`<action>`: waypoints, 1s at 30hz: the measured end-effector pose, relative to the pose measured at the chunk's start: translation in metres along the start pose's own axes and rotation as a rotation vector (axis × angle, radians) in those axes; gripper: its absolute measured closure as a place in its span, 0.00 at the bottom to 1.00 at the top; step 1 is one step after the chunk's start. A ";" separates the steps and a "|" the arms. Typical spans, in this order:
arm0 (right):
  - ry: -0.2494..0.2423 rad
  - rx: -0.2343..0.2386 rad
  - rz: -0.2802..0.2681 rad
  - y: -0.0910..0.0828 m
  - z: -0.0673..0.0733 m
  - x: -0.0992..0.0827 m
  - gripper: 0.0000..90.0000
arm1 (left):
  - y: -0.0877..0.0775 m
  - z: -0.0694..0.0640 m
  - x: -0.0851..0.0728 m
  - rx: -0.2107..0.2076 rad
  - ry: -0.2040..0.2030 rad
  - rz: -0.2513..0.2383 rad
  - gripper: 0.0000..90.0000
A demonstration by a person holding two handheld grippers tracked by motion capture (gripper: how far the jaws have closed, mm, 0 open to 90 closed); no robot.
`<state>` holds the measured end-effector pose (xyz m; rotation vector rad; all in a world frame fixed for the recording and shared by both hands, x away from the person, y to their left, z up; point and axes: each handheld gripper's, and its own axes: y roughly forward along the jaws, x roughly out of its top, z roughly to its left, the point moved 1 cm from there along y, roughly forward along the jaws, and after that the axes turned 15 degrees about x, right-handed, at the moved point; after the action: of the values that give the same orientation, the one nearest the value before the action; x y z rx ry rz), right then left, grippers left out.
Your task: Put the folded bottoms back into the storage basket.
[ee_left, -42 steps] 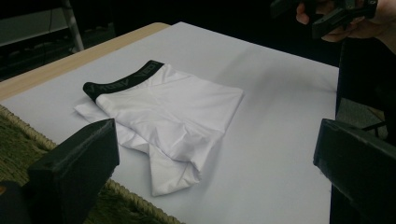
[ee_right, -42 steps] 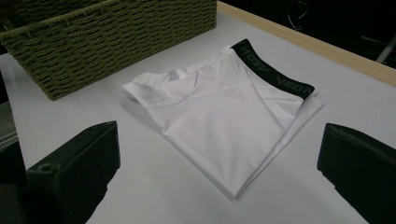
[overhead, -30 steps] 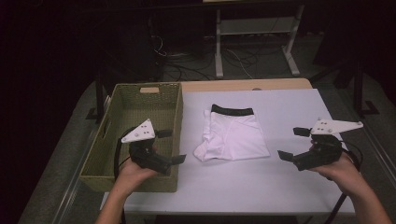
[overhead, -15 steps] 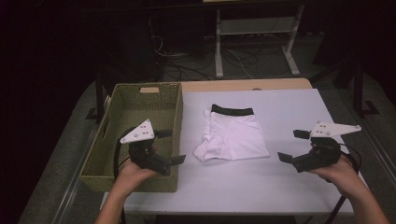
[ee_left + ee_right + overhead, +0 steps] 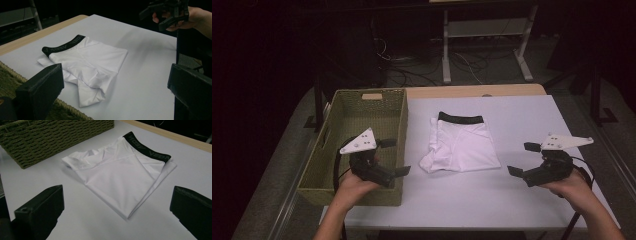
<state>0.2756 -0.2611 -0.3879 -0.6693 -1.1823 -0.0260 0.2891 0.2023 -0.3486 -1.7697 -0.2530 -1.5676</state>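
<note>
A folded pair of white briefs (image 5: 463,145) with a black waistband lies flat in the middle of the white table (image 5: 522,115). My left gripper (image 5: 398,157) hovers over the near right corner of the wicker basket (image 5: 362,107), open, its jaws pointing at the briefs (image 5: 85,65). My right gripper (image 5: 522,159) is held above the table's right side, open and empty, also facing the briefs (image 5: 120,170). In the left gripper view, the right gripper (image 5: 170,12) appears far off in a hand. Neither gripper touches the cloth.
The green woven basket (image 5: 50,137) stands along the table's left side and looks empty. A wooden strip (image 5: 472,91) runs along the table's far edge. Beyond it are desk legs and cables on a dark floor.
My right gripper has drifted slightly down toward the near edge of the table. The left gripper and the briefs have stayed put.
</note>
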 end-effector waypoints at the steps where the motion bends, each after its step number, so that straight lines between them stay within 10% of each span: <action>1: 0.005 -0.002 0.000 0.001 -0.001 -0.001 0.00 | 0.000 0.000 0.000 -0.001 -0.001 -0.001 0.01; 30: 0.020 -0.005 0.000 0.018 -0.009 -0.013 0.00 | -0.001 -0.001 0.000 0.000 0.005 -0.008 0.01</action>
<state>0.2843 -0.2557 -0.4095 -0.6721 -1.1633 -0.0358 0.2881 0.2025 -0.3484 -1.7671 -0.2575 -1.5771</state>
